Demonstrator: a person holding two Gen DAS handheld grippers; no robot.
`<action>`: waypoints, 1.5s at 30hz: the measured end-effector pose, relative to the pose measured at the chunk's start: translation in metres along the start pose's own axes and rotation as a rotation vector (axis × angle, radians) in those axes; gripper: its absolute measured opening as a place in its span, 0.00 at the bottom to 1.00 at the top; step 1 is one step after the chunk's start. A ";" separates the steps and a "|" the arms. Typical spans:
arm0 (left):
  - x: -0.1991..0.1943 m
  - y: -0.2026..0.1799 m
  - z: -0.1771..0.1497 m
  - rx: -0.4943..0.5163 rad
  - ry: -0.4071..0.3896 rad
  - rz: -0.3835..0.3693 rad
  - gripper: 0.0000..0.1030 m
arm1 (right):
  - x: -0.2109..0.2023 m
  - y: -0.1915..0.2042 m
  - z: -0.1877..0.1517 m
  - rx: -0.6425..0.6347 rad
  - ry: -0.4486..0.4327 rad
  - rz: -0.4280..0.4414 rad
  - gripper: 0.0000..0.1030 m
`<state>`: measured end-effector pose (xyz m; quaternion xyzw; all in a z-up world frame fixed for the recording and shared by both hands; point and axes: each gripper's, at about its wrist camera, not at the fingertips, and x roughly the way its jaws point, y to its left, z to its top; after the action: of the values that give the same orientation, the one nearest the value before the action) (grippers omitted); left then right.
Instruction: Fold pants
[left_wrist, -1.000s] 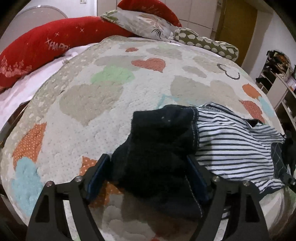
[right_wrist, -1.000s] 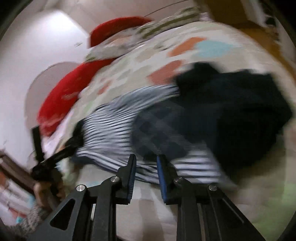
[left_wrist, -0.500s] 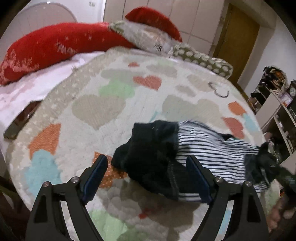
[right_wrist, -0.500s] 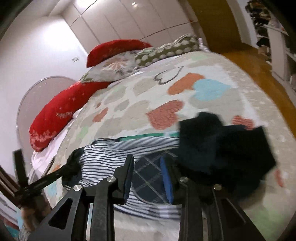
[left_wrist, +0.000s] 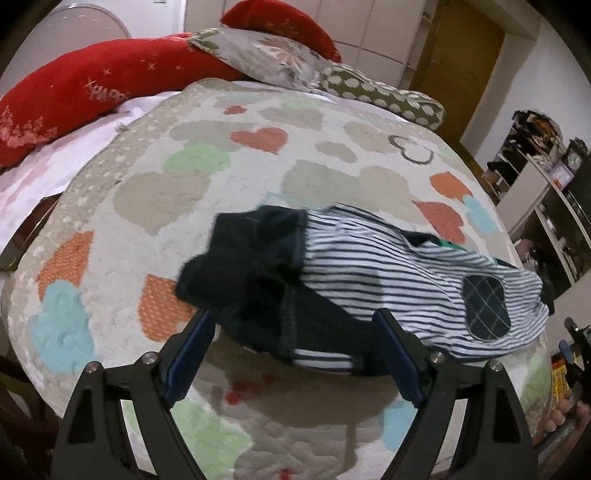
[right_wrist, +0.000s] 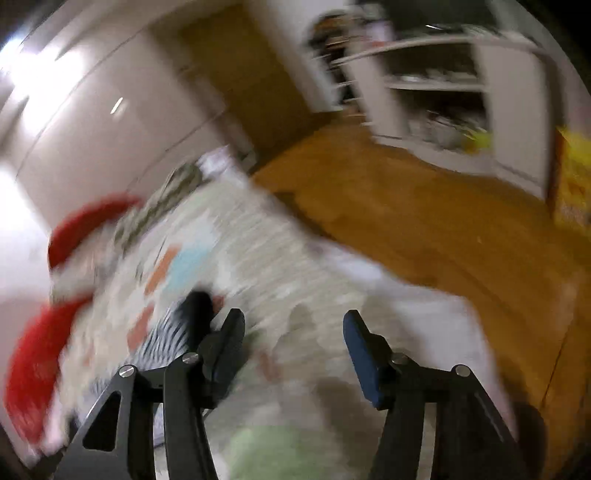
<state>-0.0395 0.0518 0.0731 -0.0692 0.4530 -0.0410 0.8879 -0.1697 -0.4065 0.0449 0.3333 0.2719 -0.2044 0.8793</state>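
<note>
**Handling a soft, limp pair of pants on the bed**

Lying in a loose heap on the heart-patterned bedspread (left_wrist: 155, 206), near the bed's front edge, the pants (left_wrist: 369, 273) are striped white and dark, with dark cuffs or a dark lining bunched at one end and a checked patch toward the other. The cloth looks thin, light and floppy; it will probably sag and crease wherever it is lifted, and will not hold a shape by itself. The firmest places to take hold are likely the stitched hem by the dark section and the waistband edge, pinched at two well-separated points so the fabric hangs flat.

The left gripper (left_wrist: 291, 350) hovers over the near end of the heap, jaws spread wide and pressing on nothing. The right gripper (right_wrist: 293, 350), in a badly blurred view, has just been opening; nothing lies between its jaws, and the pants sit off to its left.
</note>
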 end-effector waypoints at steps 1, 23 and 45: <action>-0.001 -0.005 -0.001 0.013 0.000 -0.003 0.83 | -0.005 -0.008 0.003 0.031 -0.002 0.015 0.59; 0.062 -0.252 0.079 0.497 0.265 -0.340 0.83 | 0.050 0.057 -0.024 -0.196 0.270 0.293 0.62; 0.114 -0.318 0.056 0.627 0.395 -0.539 0.18 | 0.057 0.074 -0.014 -0.191 0.252 0.385 0.21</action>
<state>0.0700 -0.2725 0.0655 0.0969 0.5451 -0.4179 0.7203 -0.0906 -0.3555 0.0356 0.3174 0.3288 0.0368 0.8887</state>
